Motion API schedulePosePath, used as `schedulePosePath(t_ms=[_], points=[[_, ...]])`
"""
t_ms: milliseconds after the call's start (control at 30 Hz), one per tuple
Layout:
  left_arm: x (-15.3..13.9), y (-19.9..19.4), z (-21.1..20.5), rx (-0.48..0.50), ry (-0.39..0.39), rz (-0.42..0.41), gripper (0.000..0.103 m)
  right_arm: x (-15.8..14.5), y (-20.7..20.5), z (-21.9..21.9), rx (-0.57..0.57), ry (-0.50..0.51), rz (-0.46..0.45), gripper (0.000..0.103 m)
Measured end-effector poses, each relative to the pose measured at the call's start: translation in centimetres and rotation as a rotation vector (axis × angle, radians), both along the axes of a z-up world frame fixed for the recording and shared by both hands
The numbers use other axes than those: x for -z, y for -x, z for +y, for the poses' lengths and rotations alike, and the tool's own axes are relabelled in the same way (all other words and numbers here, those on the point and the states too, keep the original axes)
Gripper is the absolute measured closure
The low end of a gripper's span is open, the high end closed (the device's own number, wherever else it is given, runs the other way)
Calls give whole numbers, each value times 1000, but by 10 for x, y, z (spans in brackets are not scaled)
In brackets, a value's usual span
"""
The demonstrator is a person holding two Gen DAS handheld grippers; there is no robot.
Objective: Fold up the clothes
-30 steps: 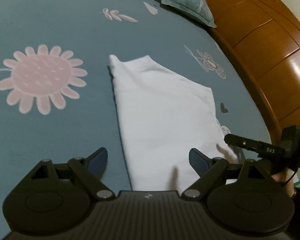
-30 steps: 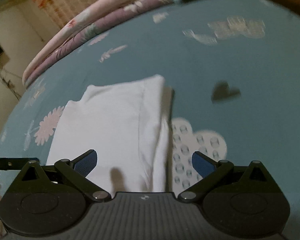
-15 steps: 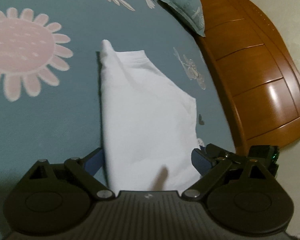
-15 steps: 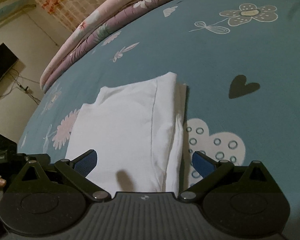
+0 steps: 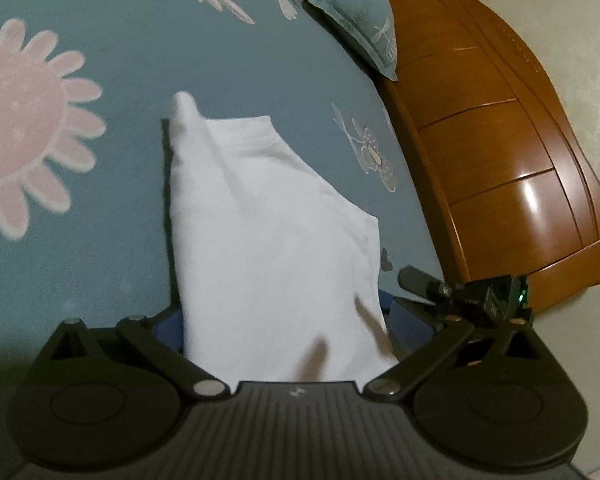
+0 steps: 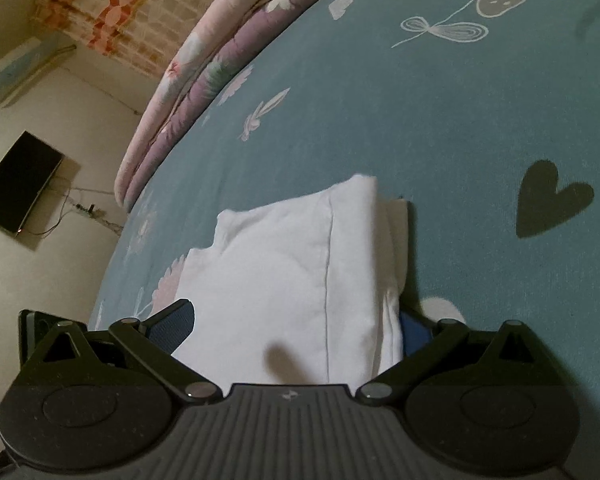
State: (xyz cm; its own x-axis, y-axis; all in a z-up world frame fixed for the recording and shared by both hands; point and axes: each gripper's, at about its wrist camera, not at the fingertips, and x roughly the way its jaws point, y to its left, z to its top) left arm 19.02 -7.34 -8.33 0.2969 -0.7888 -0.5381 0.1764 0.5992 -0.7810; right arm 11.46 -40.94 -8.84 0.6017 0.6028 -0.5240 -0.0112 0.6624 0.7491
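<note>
Left wrist view: the folded white garment (image 5: 268, 240) lies mid-frame on the teal bedsheet (image 5: 120, 60); the left tongs (image 5: 284, 320) are opening, straddling its near end without pressing. Slide low under all layers.

Right wrist view: the right tongs (image 6: 296, 324) stand spread around the same near edge (image 6: 300, 340); both should pinch evenly before lifting.

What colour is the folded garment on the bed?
White, plain; the folded garment shows best in the left wrist view.
</note>
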Motion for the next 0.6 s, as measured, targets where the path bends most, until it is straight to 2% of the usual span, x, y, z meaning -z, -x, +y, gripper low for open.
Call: schedulePosePath(t_ms=[167, 300, 433, 600], points=[[5, 28, 10, 5, 30, 37, 3, 2, 42, -1, -37, -94, 31, 0], [8, 28, 10, 11, 44, 37, 3, 6, 54, -4, -13, -147, 25, 0], [7, 12, 0, 21, 33, 51, 3, 4, 33, -2, 0, -143, 55, 0], [7, -3, -9, 16, 44, 60, 3, 6, -1, 1, -18, -135, 46, 0]])
